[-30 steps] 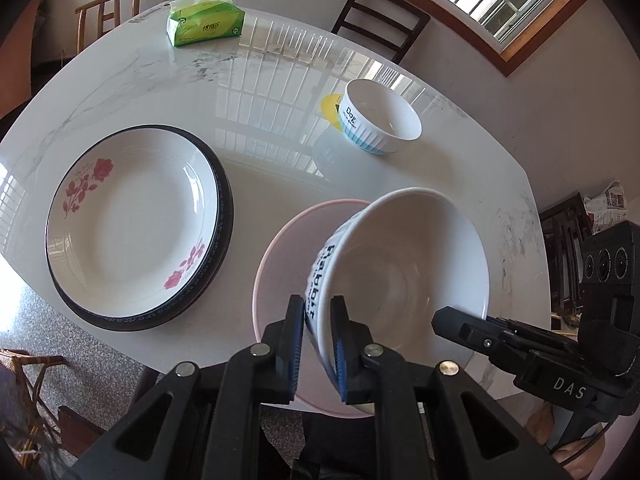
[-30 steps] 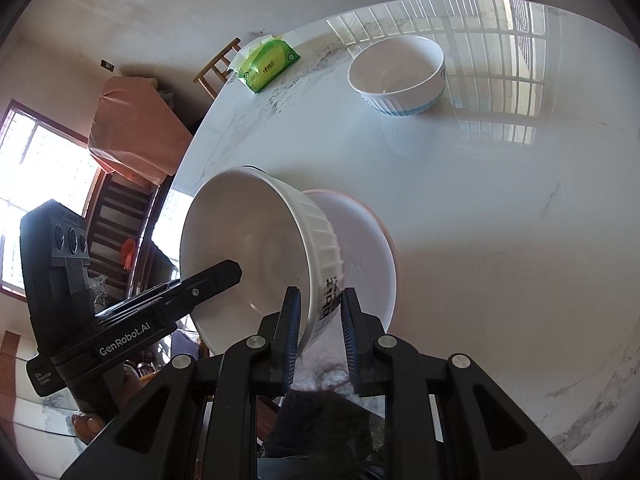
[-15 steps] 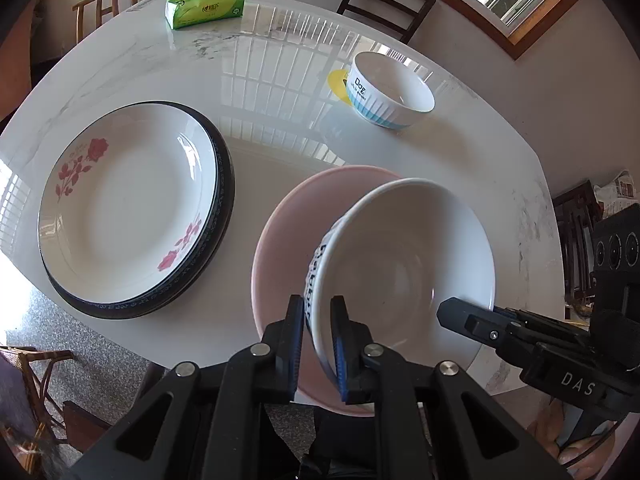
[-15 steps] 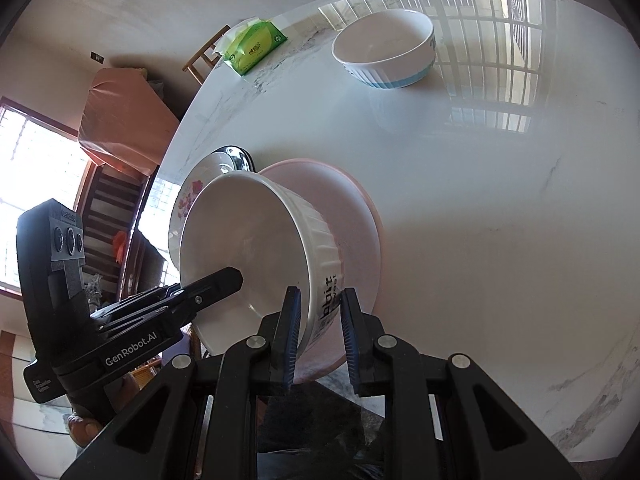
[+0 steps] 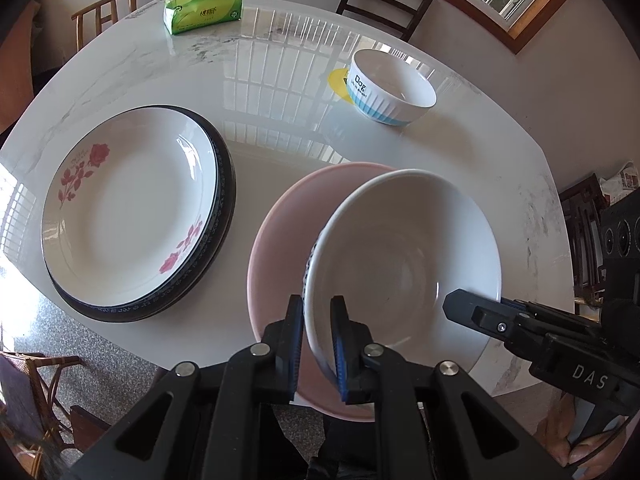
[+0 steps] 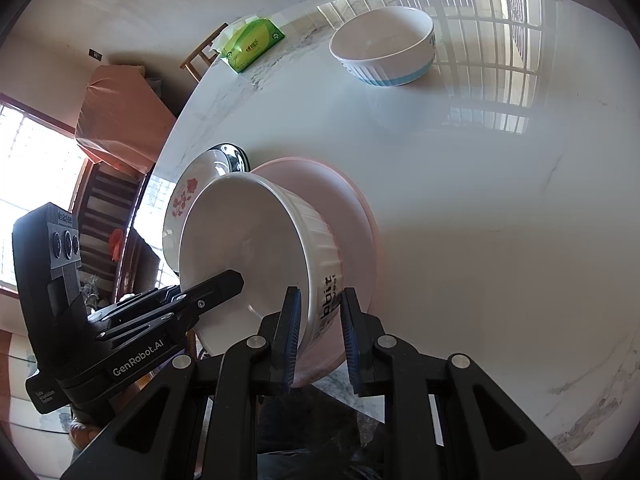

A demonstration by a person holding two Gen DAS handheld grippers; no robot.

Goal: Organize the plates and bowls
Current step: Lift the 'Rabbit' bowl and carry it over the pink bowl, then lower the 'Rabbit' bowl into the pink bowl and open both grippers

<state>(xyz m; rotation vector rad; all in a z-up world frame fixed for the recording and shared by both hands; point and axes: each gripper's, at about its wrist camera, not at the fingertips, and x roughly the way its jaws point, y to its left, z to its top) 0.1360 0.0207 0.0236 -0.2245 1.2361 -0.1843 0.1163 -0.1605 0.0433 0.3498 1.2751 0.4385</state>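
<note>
So both grippers are clamped on the same white ribbed bowl: the left gripper pinches its rim at about 8 o'clock, the right gripper pinches the opposite side. That bowl sits tilted over the pink plate near the table edge. At 9 o'clock from it there's a rose-print plate stacked on a dark-rimmed plate. A second bowl with a blue base stands well apart at 12 o'clock, and a green tissue pack is way off at 11 o'clock.
</note>
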